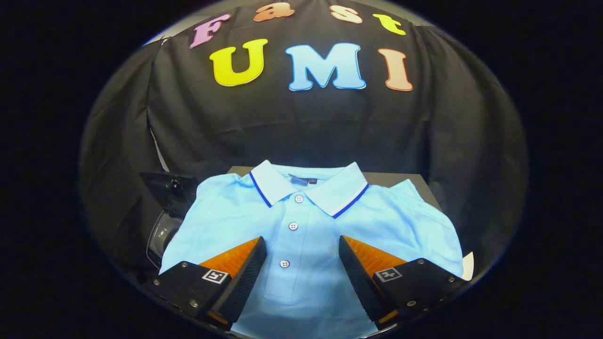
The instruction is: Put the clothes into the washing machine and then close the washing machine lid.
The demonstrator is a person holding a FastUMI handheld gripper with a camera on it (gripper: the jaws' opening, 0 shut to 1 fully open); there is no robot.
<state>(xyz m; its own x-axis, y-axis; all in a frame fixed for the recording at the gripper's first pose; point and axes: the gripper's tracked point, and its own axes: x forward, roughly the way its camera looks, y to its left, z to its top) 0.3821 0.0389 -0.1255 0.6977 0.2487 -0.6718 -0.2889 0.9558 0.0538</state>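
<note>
Item: polo shirt, flat on table, neck label too small to read. My gripper spread wide over its placket, gripping nothing. Washer beside shirt.

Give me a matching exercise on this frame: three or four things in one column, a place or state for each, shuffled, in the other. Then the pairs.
Things:
1. polo shirt
2. gripper
3. collar
4. dark machine

Places/states:
A. open, fingers apart over the button placket
B. beside the shirt, partly hidden by a sleeve
C. light blue, lying folded and face up
D. white with a dark blue stripe, beyond the fingers

Pairs: 1-C, 2-A, 3-D, 4-B
</note>
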